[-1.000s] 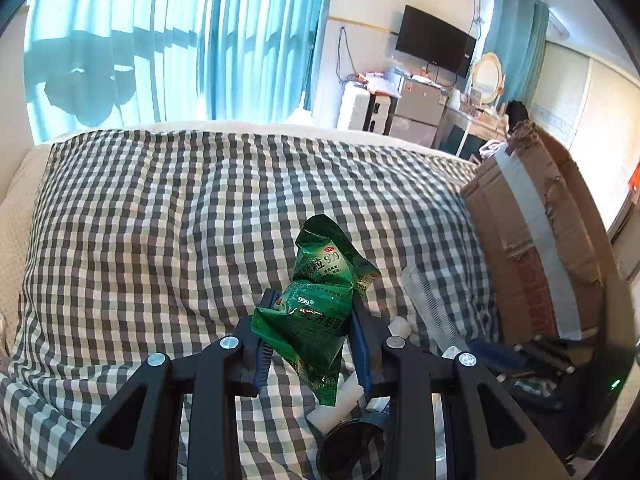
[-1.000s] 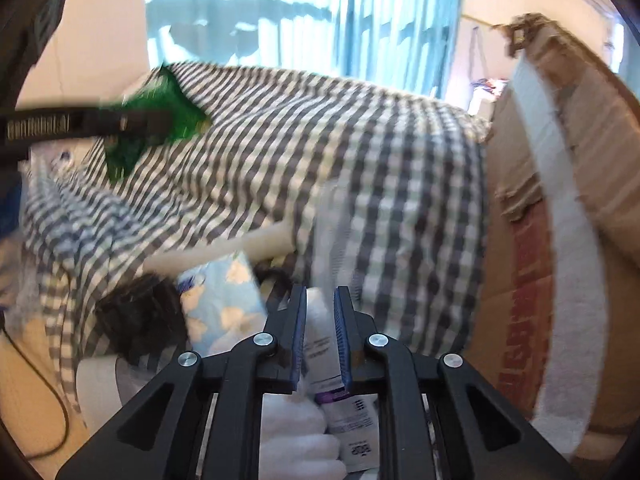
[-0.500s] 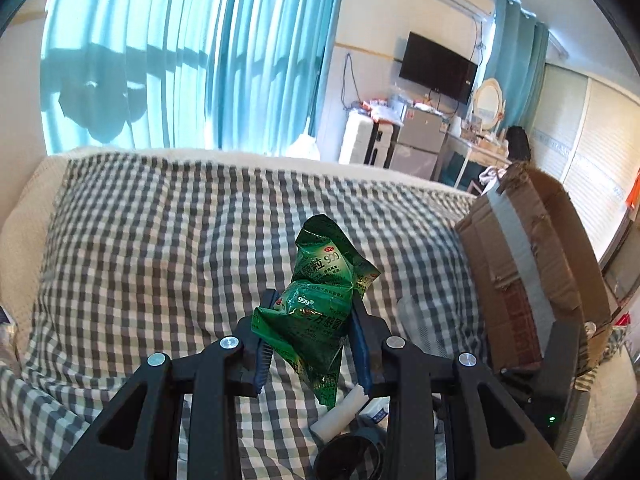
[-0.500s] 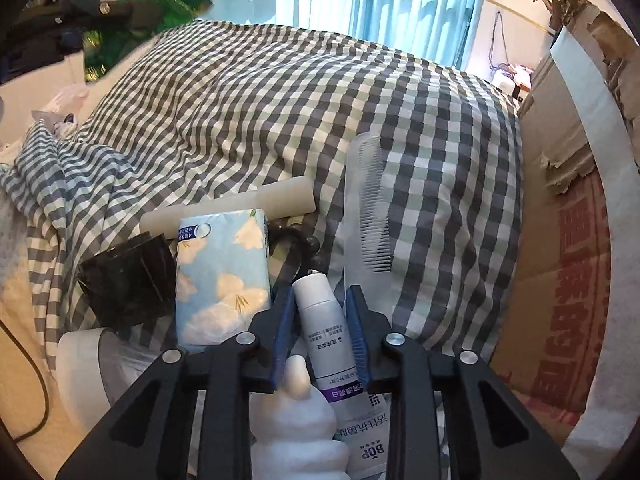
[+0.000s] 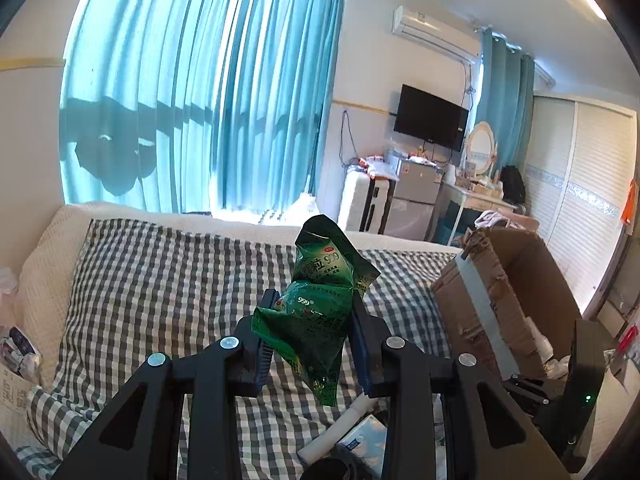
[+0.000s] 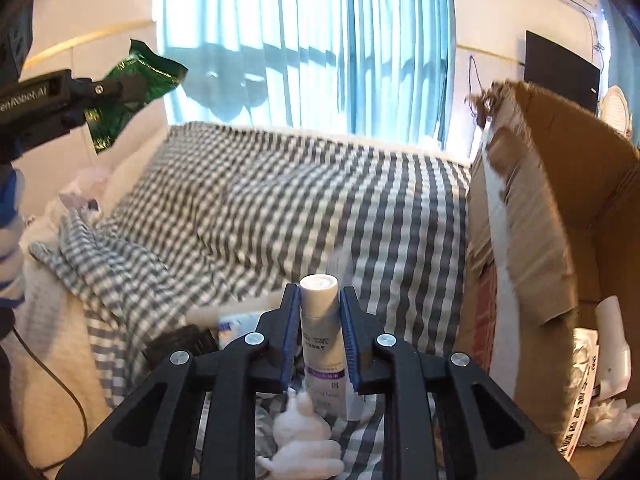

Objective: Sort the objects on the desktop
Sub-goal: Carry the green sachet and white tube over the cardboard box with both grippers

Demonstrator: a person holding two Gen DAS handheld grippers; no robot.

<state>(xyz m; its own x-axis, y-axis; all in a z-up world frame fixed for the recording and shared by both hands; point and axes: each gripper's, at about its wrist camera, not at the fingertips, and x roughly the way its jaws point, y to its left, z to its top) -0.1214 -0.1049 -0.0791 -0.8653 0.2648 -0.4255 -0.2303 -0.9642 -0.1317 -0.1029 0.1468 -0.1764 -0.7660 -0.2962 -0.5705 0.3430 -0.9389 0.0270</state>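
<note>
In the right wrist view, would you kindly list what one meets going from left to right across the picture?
Left gripper holding the green sachet pack → checked blanket → white tube in the right gripper, whose jaws are closing on it → open cardboard box.

Beyond the jaws lies a bed under a grey-and-white checked cover (image 5: 168, 280), with a cream knitted blanket (image 5: 44, 276) along its left and far edges. Behind it, straight ahead and above the jaws, teal curtains (image 5: 200, 100) hang across a sunlit window that throws bar-shaped shadows on the cloth. To the right of the jaws the white wall carries an air conditioner (image 5: 436, 34) and a black television (image 5: 430, 122), with a small grey fridge (image 5: 414, 196), a round mirror (image 5: 482, 146) on a desk and white louvred wardrobe doors (image 5: 580, 200) further right.
</note>
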